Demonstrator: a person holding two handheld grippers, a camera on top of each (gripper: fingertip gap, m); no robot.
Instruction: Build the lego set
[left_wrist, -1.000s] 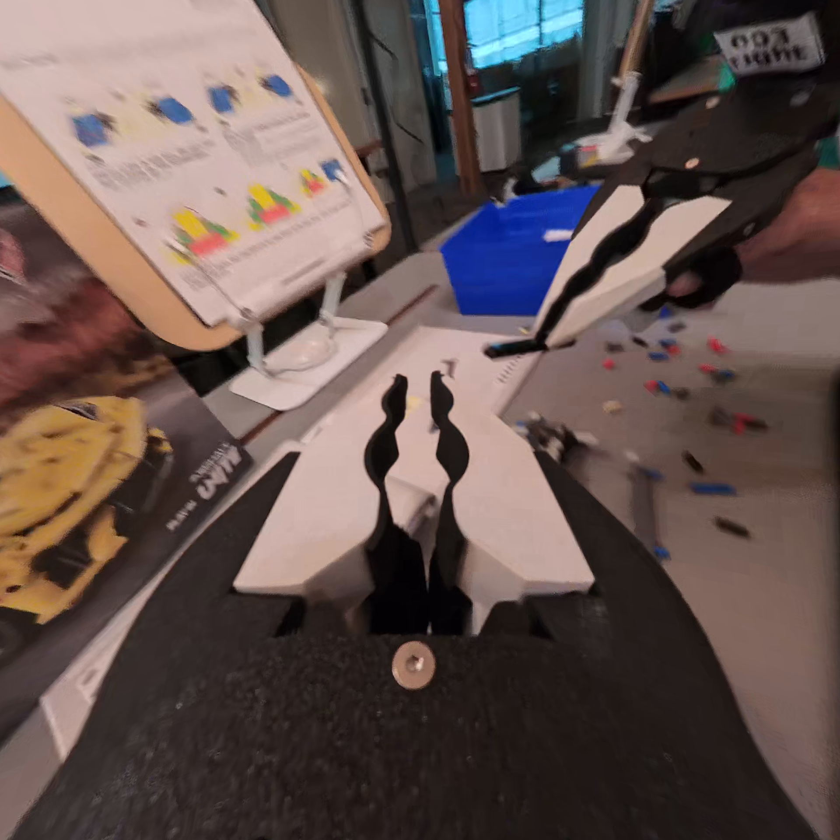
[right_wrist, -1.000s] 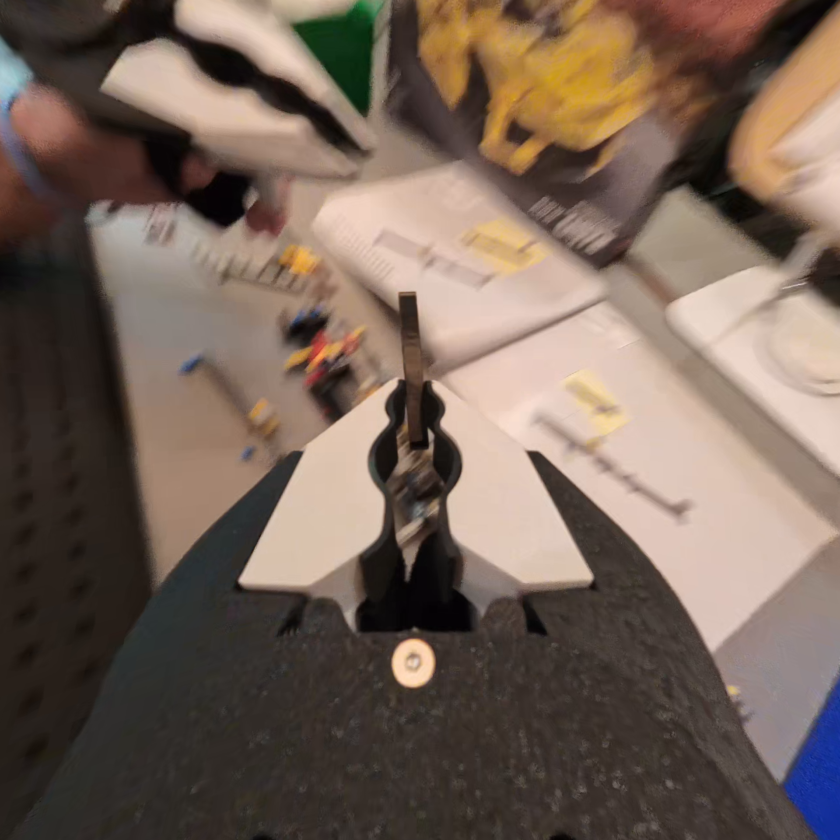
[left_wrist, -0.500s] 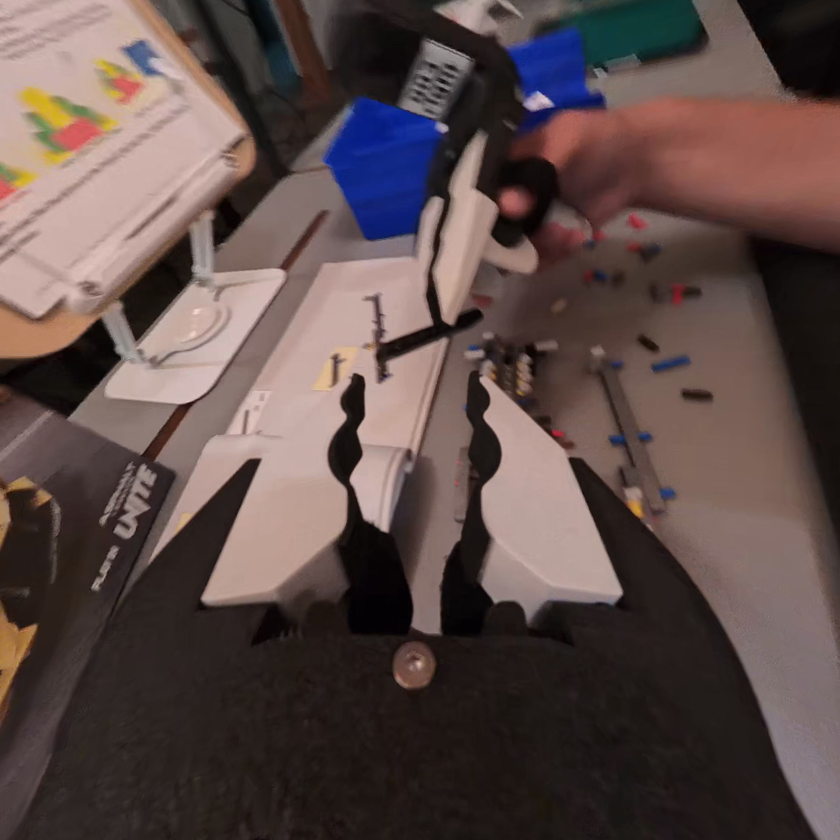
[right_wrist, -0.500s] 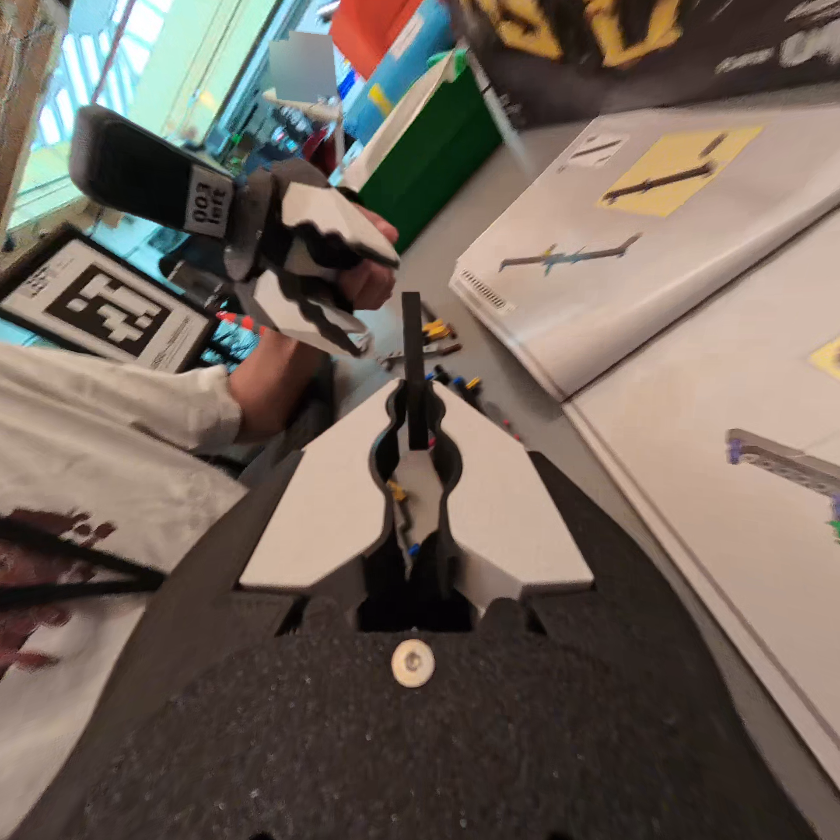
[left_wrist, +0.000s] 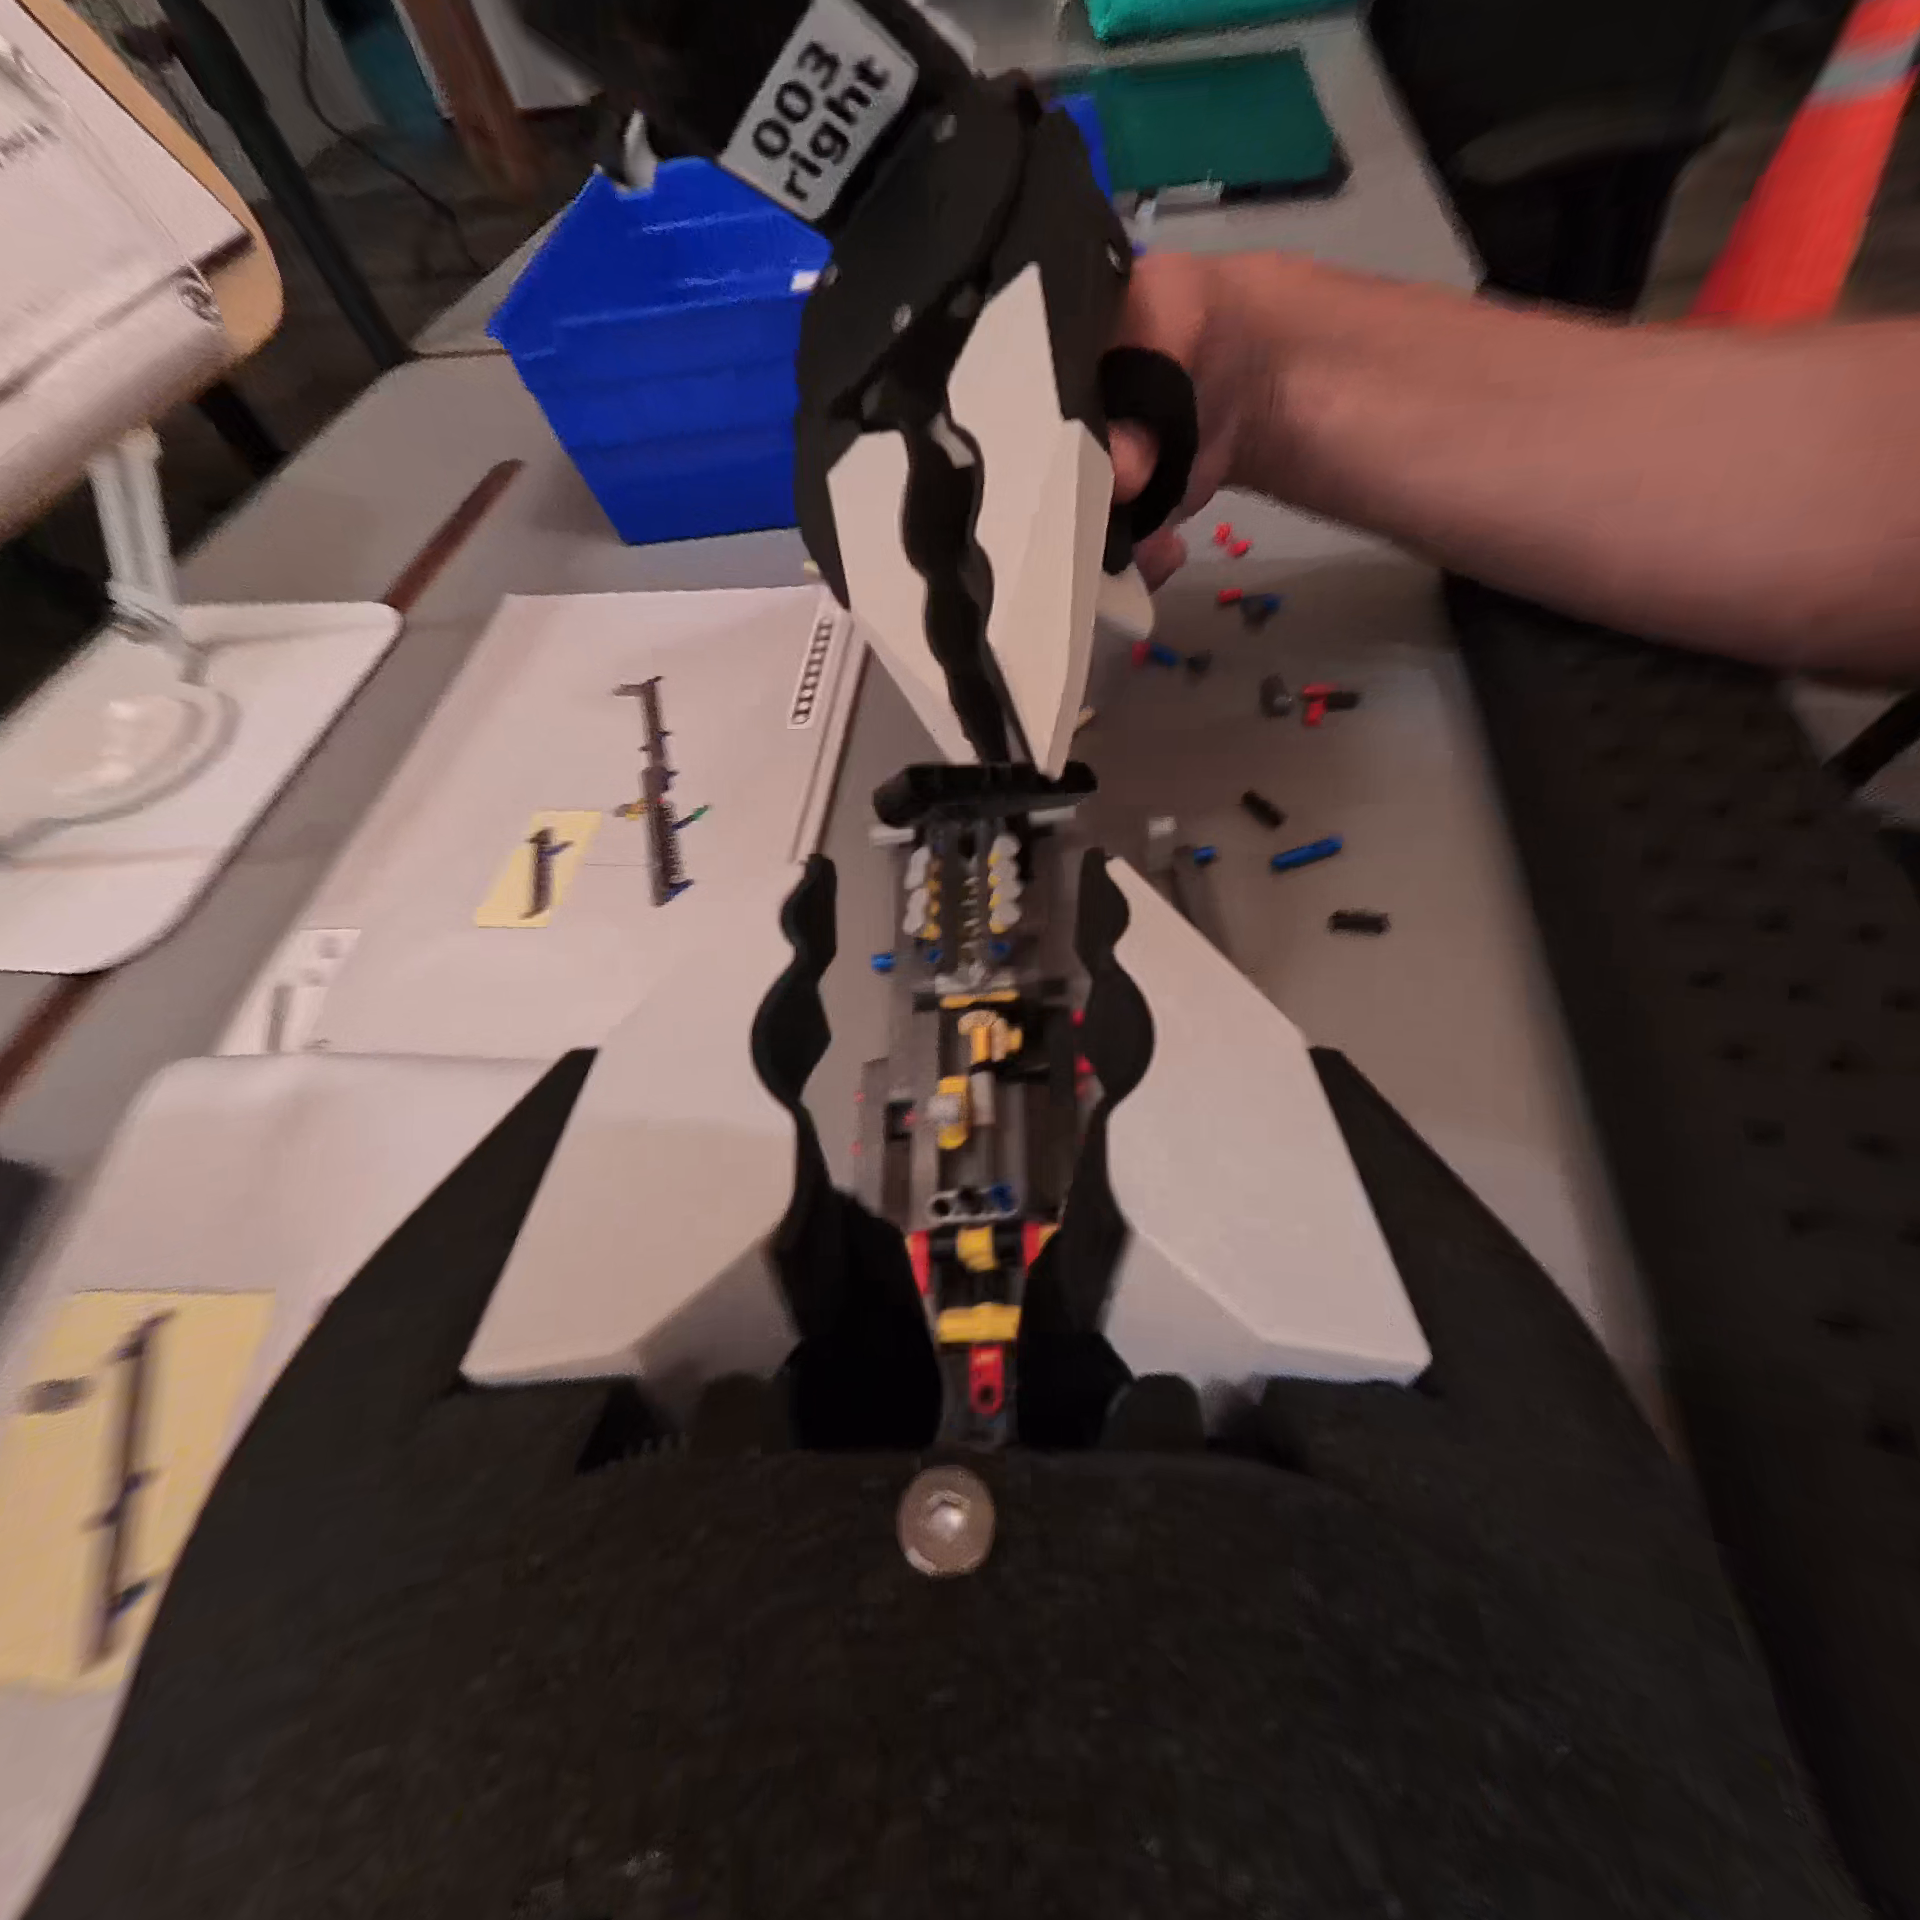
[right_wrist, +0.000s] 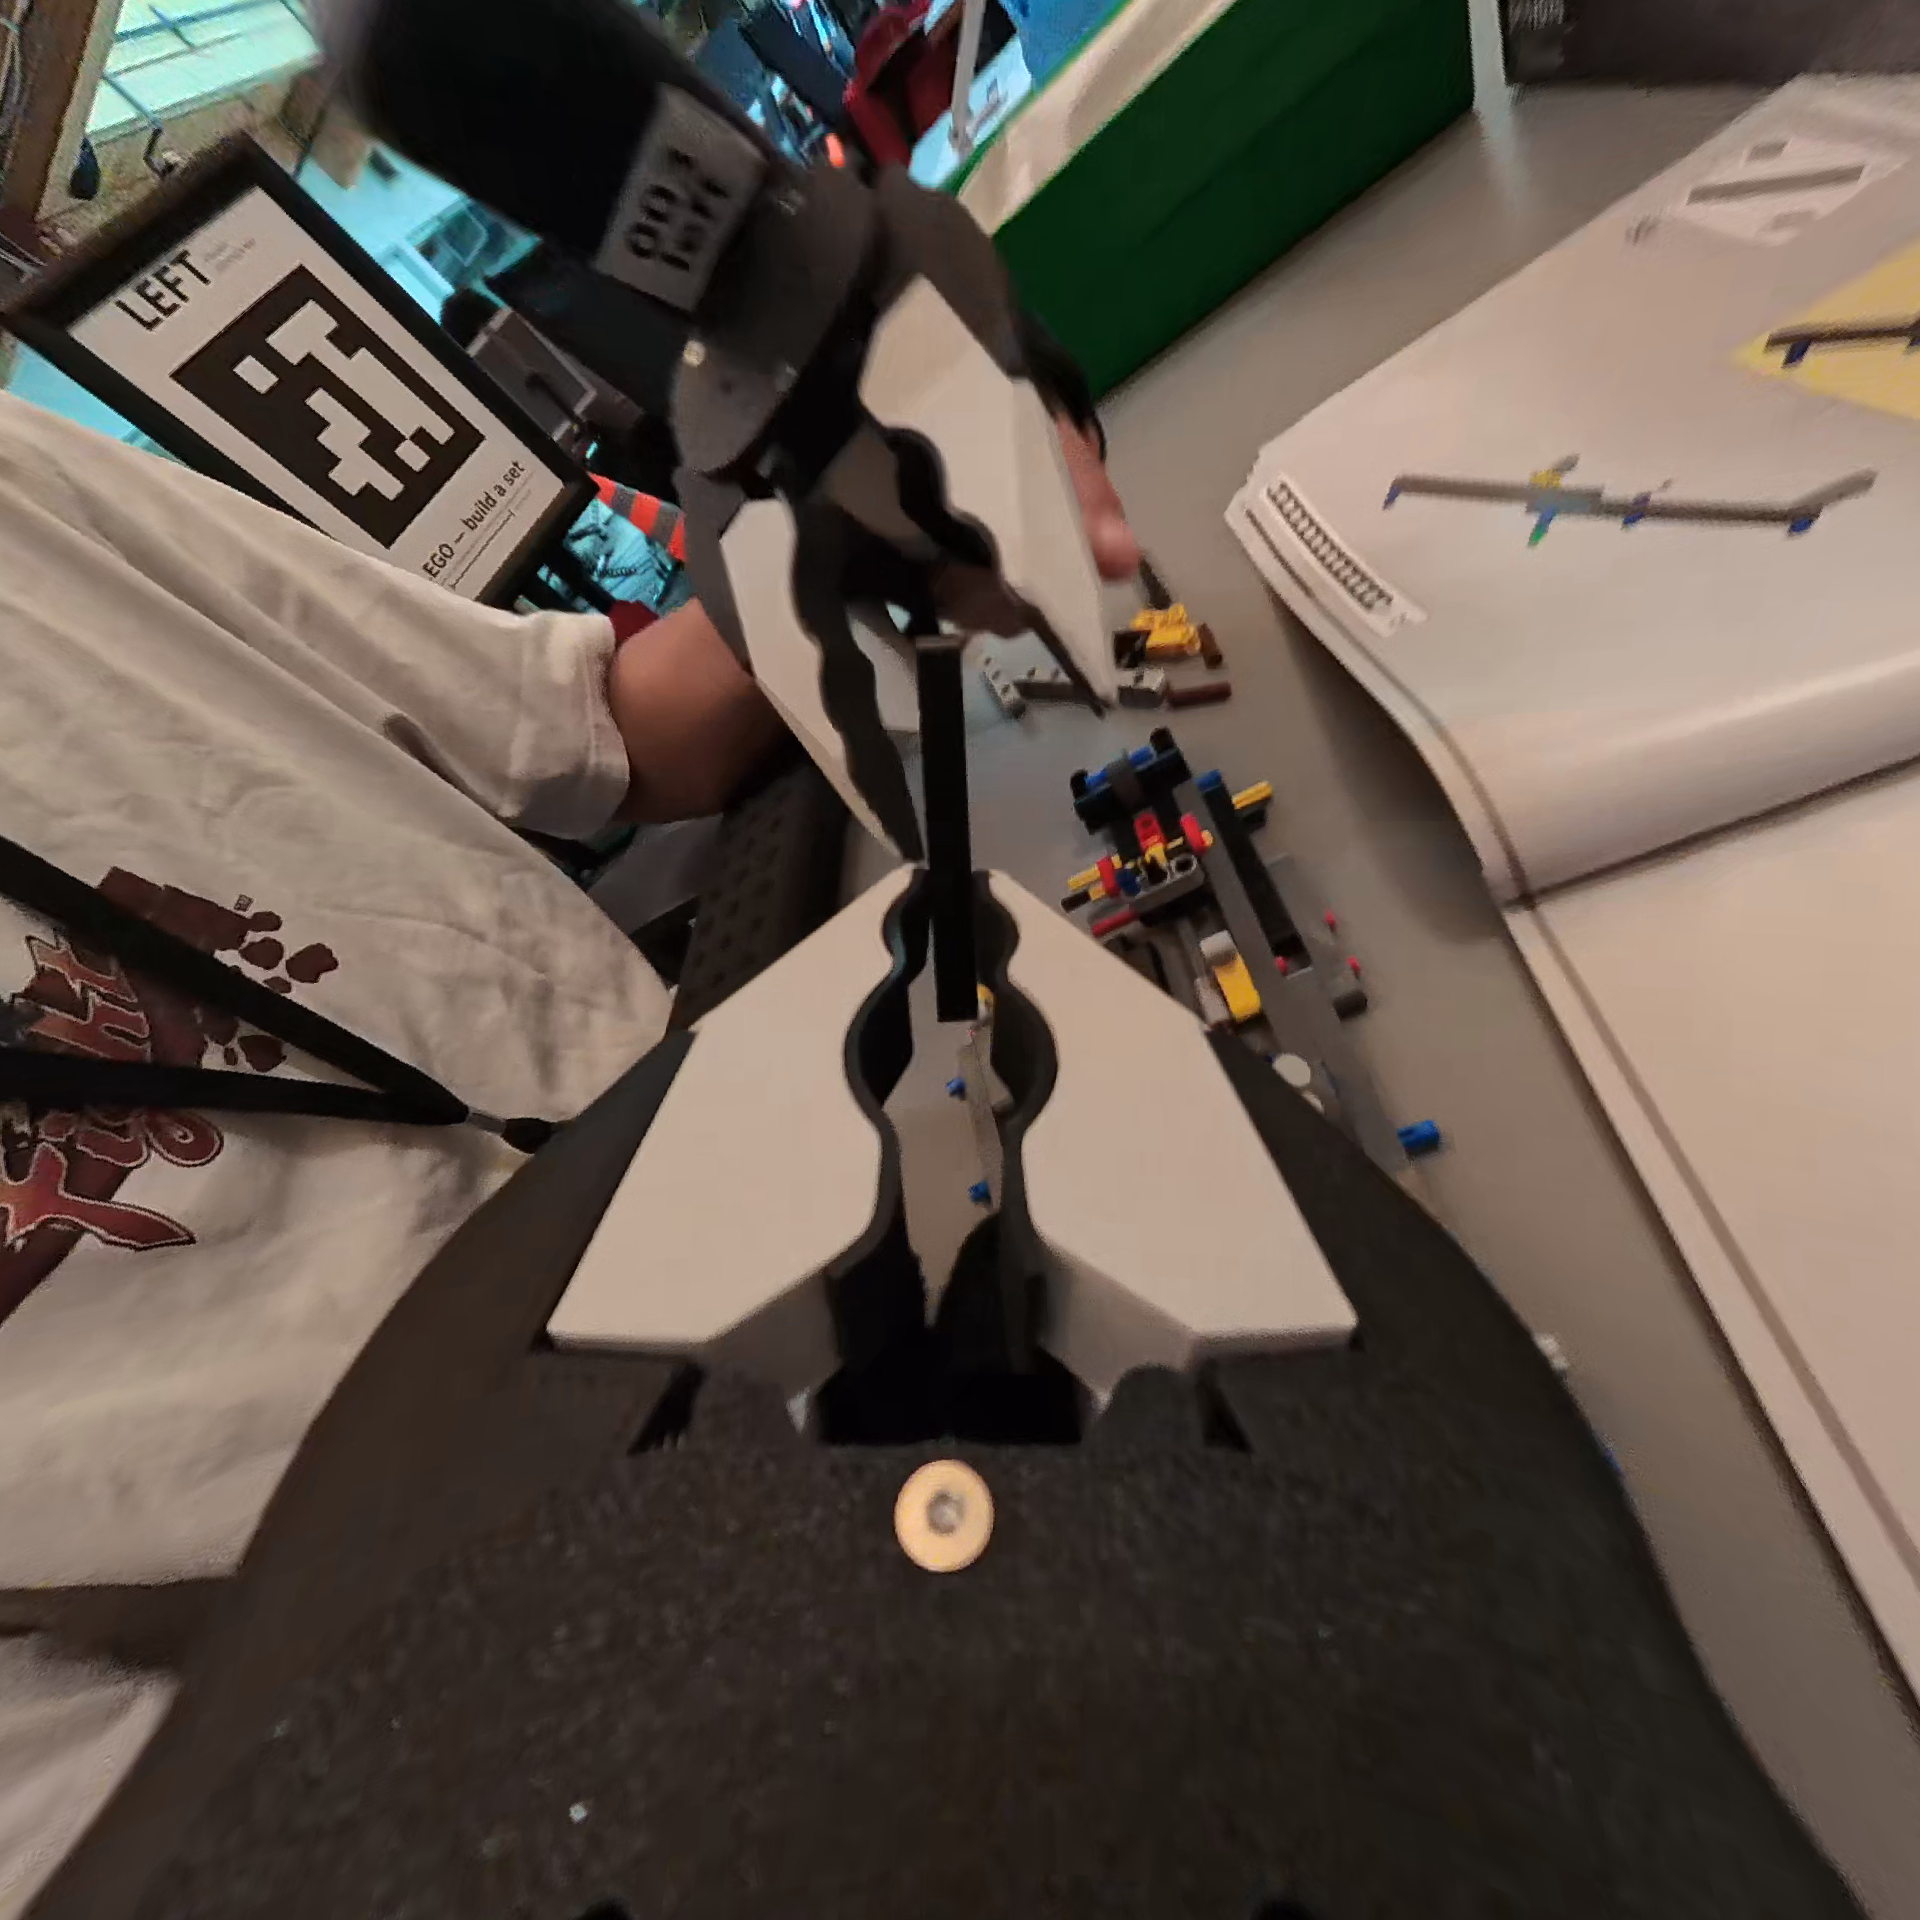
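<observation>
1. The left claw (left_wrist: 951, 883) points forward and down, its jaws spread wide apart.
2. The right claw (left_wrist: 1003, 750) points steeply down, jaws closed together at the tips.
3. A bare forearm (left_wrist: 1558, 488) reaches in from the right behind it.

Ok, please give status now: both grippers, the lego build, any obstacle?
Right gripper shut on black beam, at far end of lego chassis. Left gripper open, fingers astride chassis. No obstacle seen; loose pieces aside.
</observation>
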